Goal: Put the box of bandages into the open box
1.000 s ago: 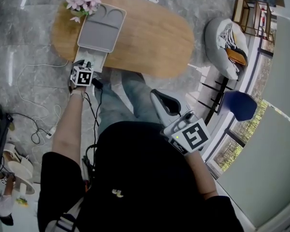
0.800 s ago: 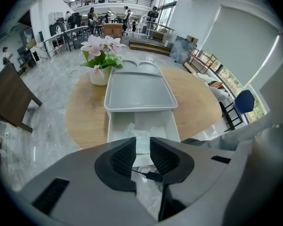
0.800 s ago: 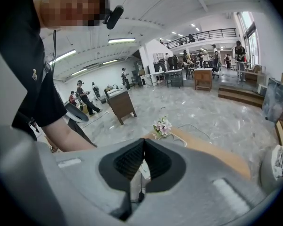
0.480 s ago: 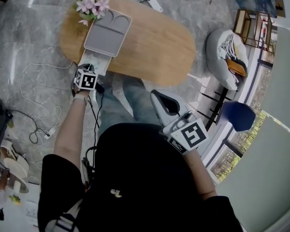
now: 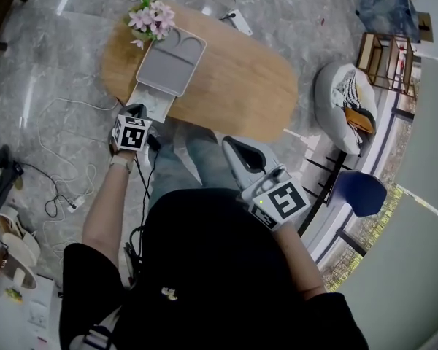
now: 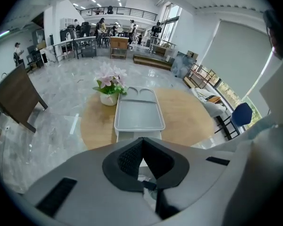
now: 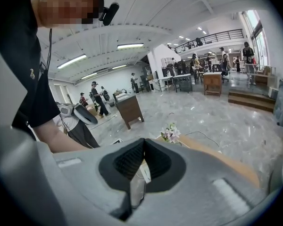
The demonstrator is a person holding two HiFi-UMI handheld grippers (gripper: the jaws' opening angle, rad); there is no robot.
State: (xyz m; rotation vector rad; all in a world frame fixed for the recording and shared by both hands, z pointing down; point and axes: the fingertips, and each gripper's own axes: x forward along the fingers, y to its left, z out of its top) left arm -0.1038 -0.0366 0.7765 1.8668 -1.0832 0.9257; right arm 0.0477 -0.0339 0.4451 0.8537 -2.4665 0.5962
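Observation:
On the oval wooden table [image 5: 226, 79] lies a grey, shallow, tray-like open box [image 5: 171, 65] [image 6: 139, 114]. A white flat piece [image 5: 152, 102] [image 6: 138, 135] adjoins its near end at the table's edge. I cannot pick out a box of bandages in any view. My left gripper [image 5: 135, 110] [image 6: 141, 140] is shut and empty, just short of the white piece. My right gripper [image 5: 228, 143] [image 7: 143, 141] is also shut and empty, held over the person's legs near the table's front edge.
A pot of pink flowers [image 5: 152, 19] [image 6: 109, 86] stands at the grey box's far end. Cables [image 5: 58, 195] trail on the marble floor to the left. A white beanbag [image 5: 343, 97] and a blue chair [image 5: 361, 192] sit to the right. People stand far off in the hall.
The head view has shifted, so the table sits lower and further right in the picture. The left gripper stays by the table's near edge. Both grippers stay shut.

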